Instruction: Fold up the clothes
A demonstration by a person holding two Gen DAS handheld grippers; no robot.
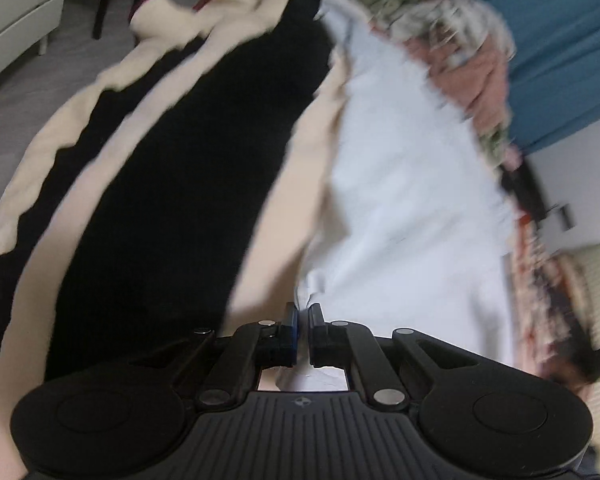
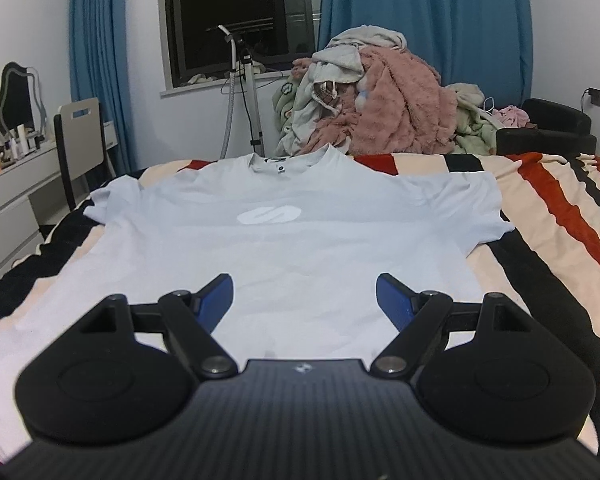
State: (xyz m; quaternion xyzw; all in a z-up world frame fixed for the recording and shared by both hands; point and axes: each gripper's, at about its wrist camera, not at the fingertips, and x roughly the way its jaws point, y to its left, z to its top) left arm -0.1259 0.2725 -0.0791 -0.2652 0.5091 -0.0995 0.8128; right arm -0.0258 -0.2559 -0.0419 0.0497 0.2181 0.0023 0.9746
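left gripper (image 1: pixel 303 320) jaws pinched together; right gripper (image 2: pixel 305 294) jaws spread wide

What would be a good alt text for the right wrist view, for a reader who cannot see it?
A pale blue T-shirt lies flat, front up, on a striped bedspread, and the open right gripper hovers over its lower part. Behind the bed are a pile of clothes, blue curtains and a dark window.

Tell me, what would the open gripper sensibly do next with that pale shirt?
Probably lower and close on the near hem: the right gripper hangs open above the T-shirt, while the left gripper already pinches its fabric.
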